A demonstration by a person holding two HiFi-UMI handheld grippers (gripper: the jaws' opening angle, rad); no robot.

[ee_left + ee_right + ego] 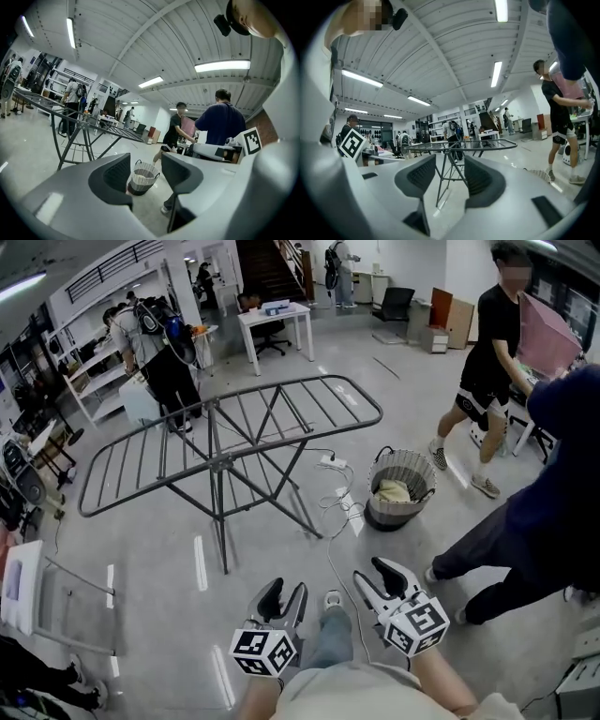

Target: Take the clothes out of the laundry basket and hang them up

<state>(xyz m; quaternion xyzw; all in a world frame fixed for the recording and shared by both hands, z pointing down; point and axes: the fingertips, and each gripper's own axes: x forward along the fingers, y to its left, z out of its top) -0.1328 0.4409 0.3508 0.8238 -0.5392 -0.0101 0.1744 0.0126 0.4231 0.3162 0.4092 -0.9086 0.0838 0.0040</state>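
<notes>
Left gripper (287, 589) low in the head view, jaws apart, nothing between the pads. Through its gap, in the left gripper view, the basket (143, 177) well off on the floor (159, 549). Right gripper (372, 573) just beside the left, jaws likewise apart and empty, a leg of the rack (445, 173) showing between them in the right gripper view. Both pointed about level, both well apart from basket and rack.

Basket upright on the floor, ahead and to the right, near the rack's right end, with pale clothes (393, 491) bunched inside. White power strip (330, 463) and cable between basket and rack. Rack unfolded, wings spread, left of centre.

Person in black (487, 362) beyond the basket, holding something pink. Person in navy (553, 493) at the right edge, bent forward, feet near the basket.
</notes>
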